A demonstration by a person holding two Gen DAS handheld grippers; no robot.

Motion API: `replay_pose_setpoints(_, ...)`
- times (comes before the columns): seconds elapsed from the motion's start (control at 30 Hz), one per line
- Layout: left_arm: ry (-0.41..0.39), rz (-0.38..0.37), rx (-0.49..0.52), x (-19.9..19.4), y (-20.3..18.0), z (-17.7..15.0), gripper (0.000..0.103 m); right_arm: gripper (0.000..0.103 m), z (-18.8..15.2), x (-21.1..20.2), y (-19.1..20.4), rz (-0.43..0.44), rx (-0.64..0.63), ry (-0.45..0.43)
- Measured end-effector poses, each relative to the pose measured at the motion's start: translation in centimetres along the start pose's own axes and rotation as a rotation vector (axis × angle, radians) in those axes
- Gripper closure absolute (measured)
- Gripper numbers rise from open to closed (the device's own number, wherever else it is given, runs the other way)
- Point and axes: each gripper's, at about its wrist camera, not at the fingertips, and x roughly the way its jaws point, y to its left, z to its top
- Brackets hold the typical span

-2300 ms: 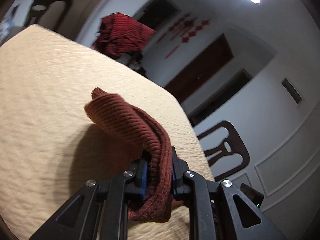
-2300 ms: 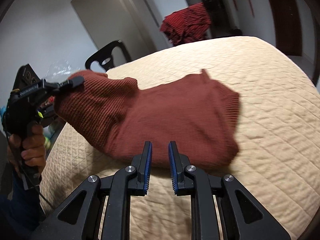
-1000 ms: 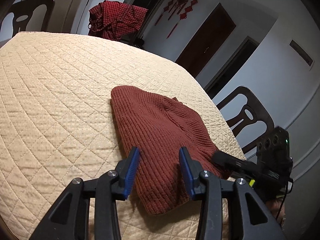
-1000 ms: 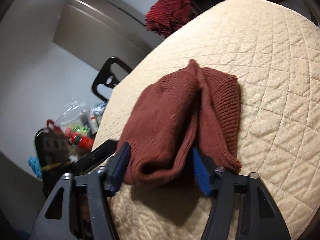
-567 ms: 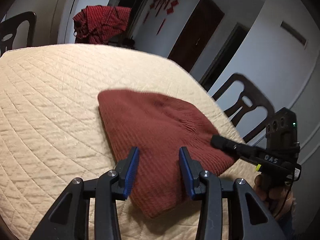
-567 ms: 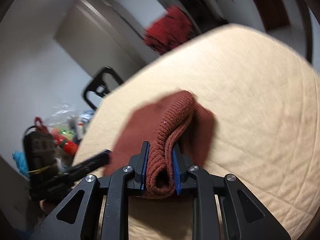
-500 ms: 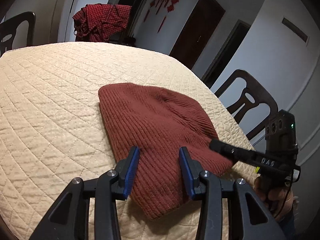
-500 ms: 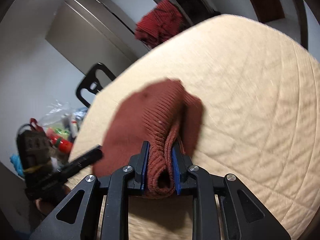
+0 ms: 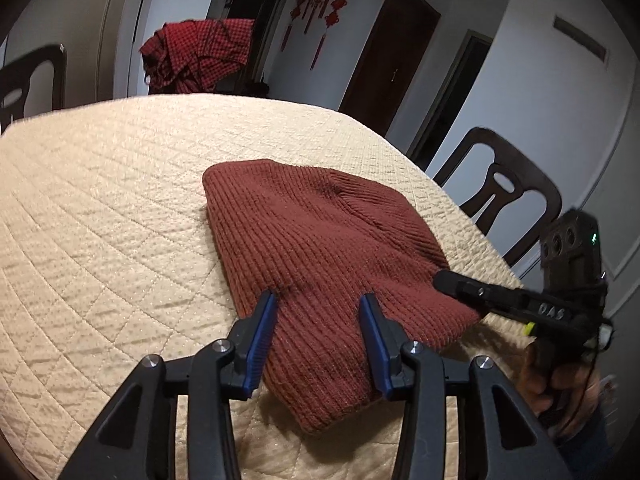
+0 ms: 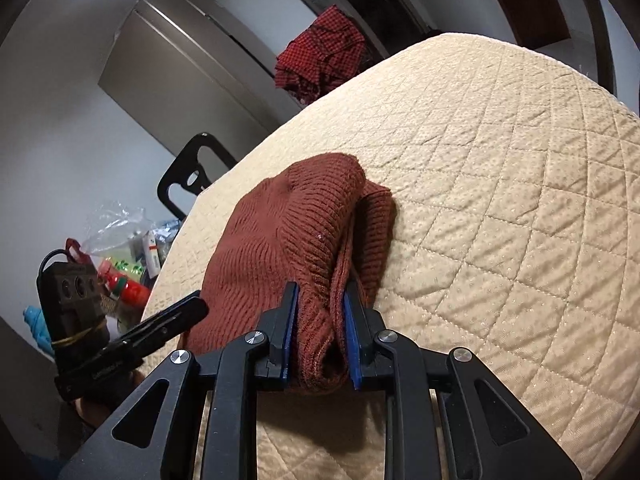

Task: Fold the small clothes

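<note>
A rust-brown ribbed knit garment (image 9: 320, 240) lies folded on the beige quilted table cover (image 9: 100, 216). My left gripper (image 9: 318, 300) is open and empty, its fingers apart just above the garment's near end. My right gripper (image 10: 320, 292) is shut on a bunched edge of the same garment (image 10: 280, 232), holding that edge slightly raised. In the left wrist view the right gripper (image 9: 452, 280) pinches the garment's right corner. In the right wrist view the left gripper (image 10: 188, 310) shows at the garment's left side.
A red checked cloth (image 9: 200, 52) hangs over something beyond the table's far edge. Dark wooden chairs stand at the right (image 9: 500, 196) and far left (image 9: 28, 80). A bag with bottles and packets (image 10: 128, 256) sits off the table's left side.
The left gripper let go of the garment and opened. The right gripper closed on the garment's edge and has kept hold; the garment now lies folded over.
</note>
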Motion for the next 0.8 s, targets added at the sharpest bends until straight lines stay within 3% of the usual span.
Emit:
replay_pose_setpoints(0.07, 0.004, 0.016, 0.022, 0.0, -0.4, 0.1, 0.056, 0.077, 0.5, -0.4, 0.3, -0.023, -0.007, 0.004)
replay_pose_setpoints(0.2, 0.015, 0.02, 0.036, 0.1, -0.7, 0.5, 0.056, 0.077, 1.6, -2.8, 2.4, -0.089, -0.082, -0.077)
replay_pose_setpoints(0.27, 0.015, 0.025, 0.05, 0.2, -0.9, 0.5, 0.055, 0.077, 2.1, -3.3, 3.5, -0.081, -0.115, -0.101)
replay_pose_setpoints(0.4, 0.013, 0.03, 0.059, 0.4, -1.2, 0.5, 0.053, 0.077, 2.5, -0.7, 5.2, -0.084, -0.179, -0.049)
replay_pose_setpoints(0.47, 0.013, 0.034, 0.068, 0.4, -1.3, 0.4, 0.053, 0.083, 2.4, 1.2, 4.6, -0.114, -0.178, -0.01)
replay_pose_setpoints(0.53, 0.015, 0.034, 0.075, 0.3, -1.3, 0.3, 0.052, 0.095, 2.2, 2.6, 3.5, -0.16, -0.174, 0.016)
replay_pose_setpoints(0.8, -0.015, 0.01, 0.046, -0.9, -0.3, 1.8, 0.053, 0.096, 3.0, 1.6, 3.4, -0.11, -0.162, 0.002)
